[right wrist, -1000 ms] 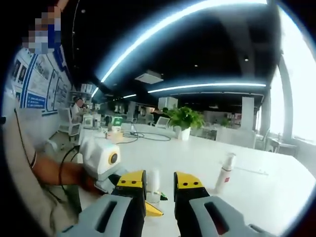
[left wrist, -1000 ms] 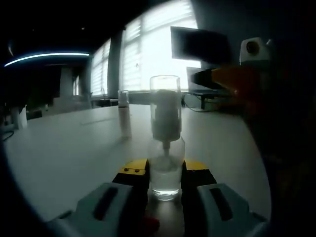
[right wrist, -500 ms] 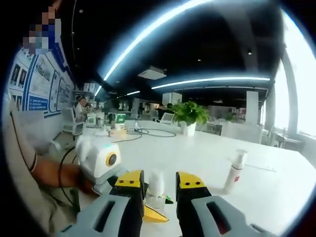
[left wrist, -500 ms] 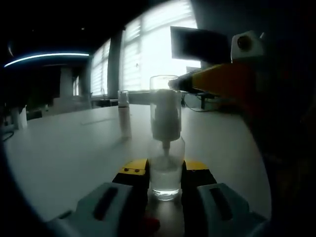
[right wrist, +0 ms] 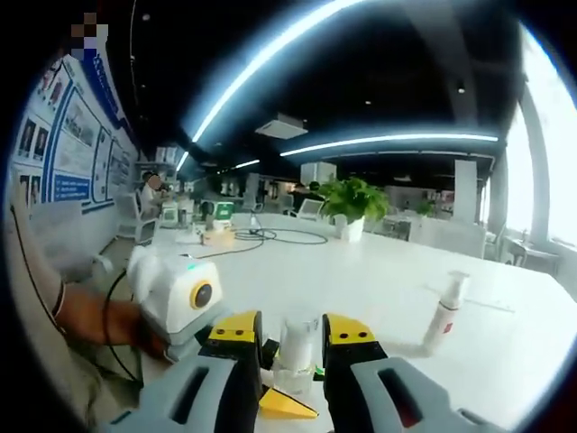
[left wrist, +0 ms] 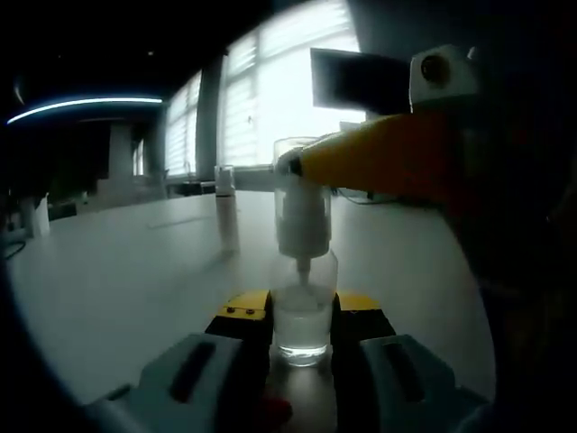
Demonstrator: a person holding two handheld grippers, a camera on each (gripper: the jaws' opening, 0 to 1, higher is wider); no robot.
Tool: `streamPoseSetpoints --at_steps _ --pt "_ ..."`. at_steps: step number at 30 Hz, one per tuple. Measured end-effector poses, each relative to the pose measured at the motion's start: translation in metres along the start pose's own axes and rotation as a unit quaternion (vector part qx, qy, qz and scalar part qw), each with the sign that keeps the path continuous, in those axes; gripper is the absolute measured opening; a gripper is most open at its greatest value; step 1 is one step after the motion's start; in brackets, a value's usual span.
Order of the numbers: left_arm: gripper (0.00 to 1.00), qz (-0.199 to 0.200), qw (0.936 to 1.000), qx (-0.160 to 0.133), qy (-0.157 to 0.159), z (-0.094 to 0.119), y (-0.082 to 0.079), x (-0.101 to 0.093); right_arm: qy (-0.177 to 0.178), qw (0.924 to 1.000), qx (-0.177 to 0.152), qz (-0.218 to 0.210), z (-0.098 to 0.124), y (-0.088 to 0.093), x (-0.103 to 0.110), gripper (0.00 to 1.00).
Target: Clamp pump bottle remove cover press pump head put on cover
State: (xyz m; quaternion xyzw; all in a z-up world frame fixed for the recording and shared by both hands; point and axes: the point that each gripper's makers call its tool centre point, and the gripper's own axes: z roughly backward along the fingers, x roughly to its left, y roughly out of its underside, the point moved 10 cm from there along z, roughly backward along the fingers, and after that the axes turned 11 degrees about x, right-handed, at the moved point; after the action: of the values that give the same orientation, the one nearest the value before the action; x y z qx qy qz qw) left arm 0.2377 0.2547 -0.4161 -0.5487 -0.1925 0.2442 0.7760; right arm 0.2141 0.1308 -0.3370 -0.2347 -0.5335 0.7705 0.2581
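Note:
A clear pump bottle (left wrist: 304, 311) stands upright on the white table, with my left gripper (left wrist: 302, 316) shut on its lower body. A clear cover (left wrist: 302, 194) sits over the white pump head. My right gripper (left wrist: 296, 163) comes in from the right at the level of the cover's top, its yellow jaw tip against the cover. In the right gripper view the cover (right wrist: 296, 345) stands between the jaws of my right gripper (right wrist: 294, 332), which are open with a small gap on each side. Below it is the left gripper (right wrist: 287, 400).
A second slim spray bottle (left wrist: 225, 206) (right wrist: 448, 305) stands further off on the white table (right wrist: 379, 280). A person's arm (right wrist: 86, 316) reaches in at the left. A potted plant (right wrist: 356, 203) and cables lie at the table's far end.
My right gripper has moved in toward the bottle; its jaws now flank the cover. The left gripper and the bottle have held still.

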Motion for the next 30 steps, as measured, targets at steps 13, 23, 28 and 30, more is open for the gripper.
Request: streamPoseSetpoints --at_steps 13,23,28,30 --pt "0.16 -0.002 1.0 0.0 0.0 -0.0002 0.0 0.0003 0.004 1.0 0.005 -0.006 -0.0052 -0.0006 -0.0029 0.16" --pt "0.16 -0.002 1.0 0.0 0.0 -0.0001 -0.0001 0.0001 0.002 0.9999 0.006 -0.014 -0.0047 0.0009 -0.0029 0.12" --pt "0.16 -0.004 1.0 0.0 -0.001 -0.0002 -0.0002 -0.0004 0.002 0.9999 0.009 -0.01 -0.0042 0.0003 -0.0025 0.12" --pt "0.16 -0.004 1.0 0.0 -0.001 -0.0003 -0.0002 -0.0005 0.001 0.9999 0.011 -0.014 -0.004 0.0001 -0.0023 0.12"
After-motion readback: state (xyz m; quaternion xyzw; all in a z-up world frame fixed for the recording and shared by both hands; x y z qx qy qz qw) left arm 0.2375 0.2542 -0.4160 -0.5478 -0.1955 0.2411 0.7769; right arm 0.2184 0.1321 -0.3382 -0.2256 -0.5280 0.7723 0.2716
